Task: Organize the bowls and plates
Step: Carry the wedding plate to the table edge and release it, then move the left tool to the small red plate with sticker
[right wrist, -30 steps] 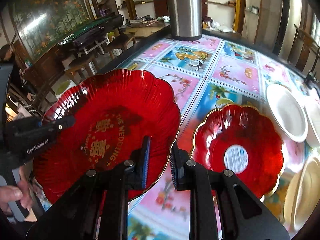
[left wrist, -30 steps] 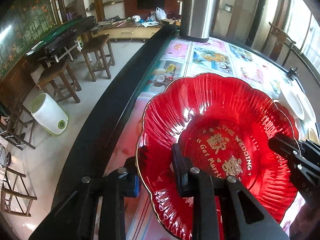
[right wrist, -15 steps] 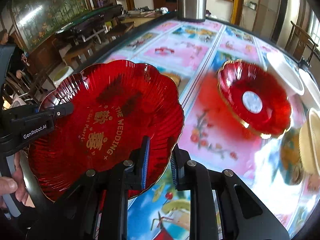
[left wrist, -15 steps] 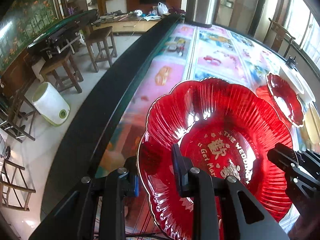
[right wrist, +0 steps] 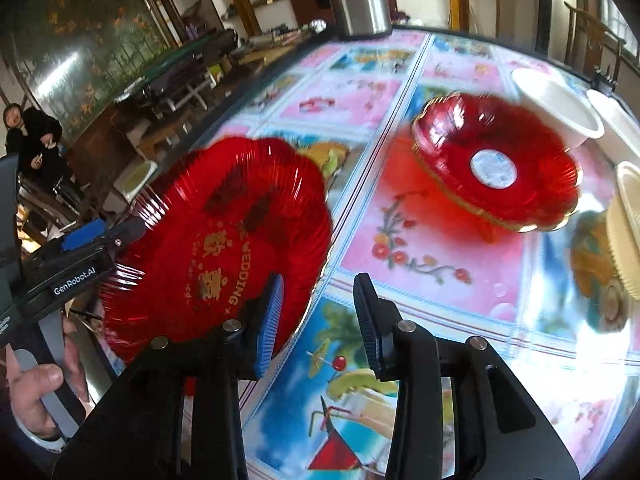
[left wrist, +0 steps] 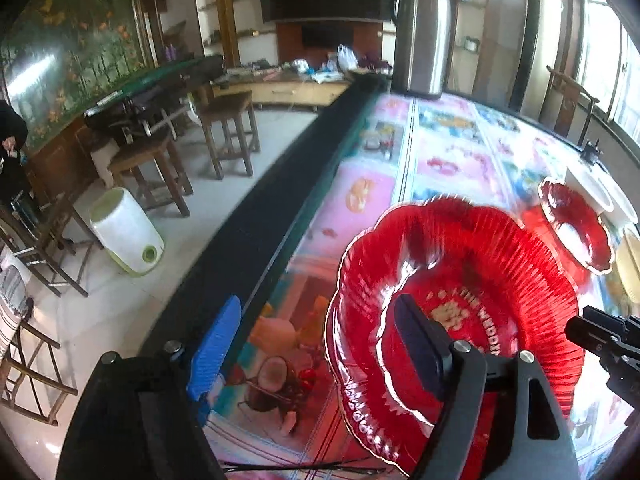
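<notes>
A large red scalloped plate with gold wedding lettering (left wrist: 472, 304) (right wrist: 224, 248) lies near the table's front left edge. My left gripper (left wrist: 312, 340) is open, its jaws set wide apart across the plate's near left rim. My right gripper (right wrist: 318, 316) is open, its left finger over the plate's right rim, its right finger over the tablecloth. A smaller red plate with a white sticker (right wrist: 496, 160) (left wrist: 576, 224) lies farther right. White bowls (right wrist: 560, 108) and a cream bowl (right wrist: 628, 232) stand beyond it.
A steel thermos (left wrist: 424, 36) stands at the table's far end. The black table rim (left wrist: 256, 220) runs along the left, with stools (left wrist: 228, 128) and a white bin (left wrist: 128, 232) on the floor beyond. A person (right wrist: 36, 148) sits at far left.
Both grippers have opened and let go of the large red plate, which now lies lower on the table. Both views have pulled back, and the smaller red plate appears farther away.
</notes>
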`<action>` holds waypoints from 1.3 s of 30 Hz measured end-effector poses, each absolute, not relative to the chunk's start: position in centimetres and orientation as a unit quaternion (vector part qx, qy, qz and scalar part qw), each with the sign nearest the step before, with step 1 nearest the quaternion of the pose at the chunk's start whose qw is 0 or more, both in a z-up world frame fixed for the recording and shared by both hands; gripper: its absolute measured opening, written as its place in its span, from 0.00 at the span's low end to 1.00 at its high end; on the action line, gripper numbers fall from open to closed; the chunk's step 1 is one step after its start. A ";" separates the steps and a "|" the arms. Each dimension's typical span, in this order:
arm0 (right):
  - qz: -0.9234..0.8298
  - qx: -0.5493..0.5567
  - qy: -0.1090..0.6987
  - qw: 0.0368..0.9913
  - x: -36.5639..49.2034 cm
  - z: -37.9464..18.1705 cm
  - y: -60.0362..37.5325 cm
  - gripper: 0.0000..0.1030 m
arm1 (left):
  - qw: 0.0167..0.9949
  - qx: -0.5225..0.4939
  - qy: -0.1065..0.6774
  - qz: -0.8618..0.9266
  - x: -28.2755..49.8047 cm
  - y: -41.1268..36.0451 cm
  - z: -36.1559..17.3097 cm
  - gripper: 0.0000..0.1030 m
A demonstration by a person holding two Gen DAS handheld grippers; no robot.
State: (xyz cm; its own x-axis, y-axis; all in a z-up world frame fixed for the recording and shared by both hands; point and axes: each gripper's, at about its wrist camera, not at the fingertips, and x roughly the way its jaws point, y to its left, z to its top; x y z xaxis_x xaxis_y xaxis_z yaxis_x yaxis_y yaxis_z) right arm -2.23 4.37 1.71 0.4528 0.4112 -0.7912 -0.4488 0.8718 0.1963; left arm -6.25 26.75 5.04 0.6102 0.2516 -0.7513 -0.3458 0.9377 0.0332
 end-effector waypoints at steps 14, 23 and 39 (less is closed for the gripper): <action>0.221 0.009 0.435 0.873 -2.6 4.4 -1.3 0.35 | 0.920 -0.053 0.377 0.090 -5.3 19.9 8.6 0.78; 0.173 0.037 0.429 0.886 -2.5 4.5 -8.2 0.35 | 0.922 -0.038 0.385 0.027 -2.9 13.2 9.2 0.78; 0.143 0.099 0.448 0.877 0.8 3.1 -14.0 0.35 | 0.900 -0.030 0.435 0.013 5.4 7.7 8.1 0.78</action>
